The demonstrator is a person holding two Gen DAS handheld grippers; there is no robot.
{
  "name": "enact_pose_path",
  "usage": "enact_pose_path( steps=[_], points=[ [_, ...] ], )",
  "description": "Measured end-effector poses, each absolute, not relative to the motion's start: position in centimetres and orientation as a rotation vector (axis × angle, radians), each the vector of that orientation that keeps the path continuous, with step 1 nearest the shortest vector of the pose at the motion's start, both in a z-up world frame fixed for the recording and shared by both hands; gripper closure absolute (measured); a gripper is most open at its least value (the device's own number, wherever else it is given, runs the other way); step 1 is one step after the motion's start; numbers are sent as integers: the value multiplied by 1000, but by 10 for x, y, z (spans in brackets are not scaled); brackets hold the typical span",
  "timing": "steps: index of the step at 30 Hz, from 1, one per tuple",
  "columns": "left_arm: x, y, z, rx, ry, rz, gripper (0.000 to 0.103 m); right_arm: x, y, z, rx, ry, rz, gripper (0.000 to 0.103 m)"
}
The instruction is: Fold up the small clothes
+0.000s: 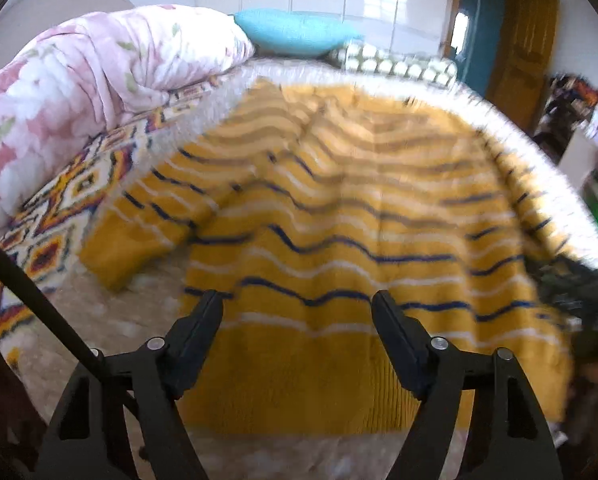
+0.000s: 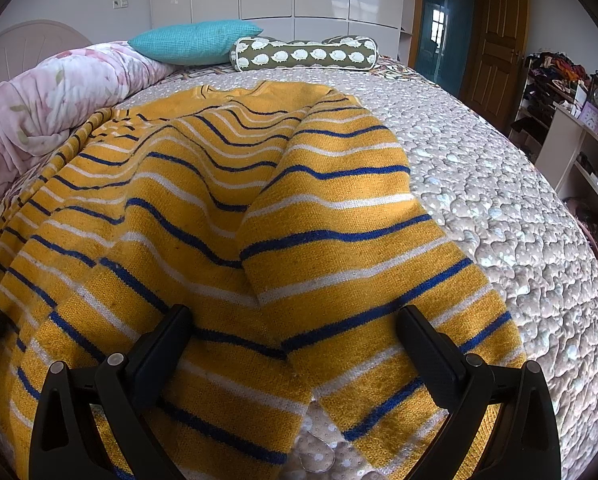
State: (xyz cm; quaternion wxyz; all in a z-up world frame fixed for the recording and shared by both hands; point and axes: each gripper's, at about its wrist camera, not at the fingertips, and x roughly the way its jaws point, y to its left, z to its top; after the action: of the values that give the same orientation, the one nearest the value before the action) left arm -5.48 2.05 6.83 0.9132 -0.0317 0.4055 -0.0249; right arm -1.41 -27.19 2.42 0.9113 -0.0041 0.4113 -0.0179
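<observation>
Nearest, left gripper (image 1: 297, 304) spread above the hem of a mustard-yellow knitted sweater with blue and white stripes (image 1: 339, 216), nothing between its black fingers (image 1: 201, 328), view blurred. Right gripper (image 2: 295, 320) likewise spread over the same sweater, one sleeve folded across the body, pads not pressing the knit. Sweater flat on a beige quilted bedspread (image 2: 499, 200); beyond, pink floral duvet (image 2: 47, 96), turquoise pillow (image 2: 195, 40), green bolster with white hedgehogs (image 2: 307, 54)

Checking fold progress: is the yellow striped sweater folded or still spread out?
Partly folded: the sweater lies across the bed, with its right sleeve laid over the body.
</observation>
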Motion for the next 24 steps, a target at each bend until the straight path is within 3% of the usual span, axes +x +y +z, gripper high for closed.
enact_pose_path(
  steps=[4, 9, 10, 11, 13, 14, 15, 21, 24],
  points=[
    [-53, 68, 95, -45, 764, 43, 21, -14, -273, 25, -9, 847, -37, 0],
    [4, 129, 63, -53, 926, 234, 20, -15, -271, 25, -11, 844, -39, 0],
    [8, 133, 58, -51, 945, 223, 24, -15, -271, 24, -11, 845, -38, 0],
    [17, 134, 47, -69, 991, 161, 45, -15, -271, 25, -11, 845, -39, 0],
    [23, 132, 41, -56, 1000, 150, 60, -16, -272, 24, -12, 843, -39, 0],
    [26, 131, 47, -40, 991, 164, 87, -16, -272, 24, -12, 844, -39, 0],
    [27, 132, 51, -32, 995, 175, 92, -16, -272, 24, -13, 844, -39, 0],
    [46, 198, 98, 37, 887, 545, 92, -16, -270, 24, -18, 838, -42, 0],
    [38, 222, 123, -49, 890, 566, 87, -16, -270, 23, -18, 838, -42, 0]
  ],
)
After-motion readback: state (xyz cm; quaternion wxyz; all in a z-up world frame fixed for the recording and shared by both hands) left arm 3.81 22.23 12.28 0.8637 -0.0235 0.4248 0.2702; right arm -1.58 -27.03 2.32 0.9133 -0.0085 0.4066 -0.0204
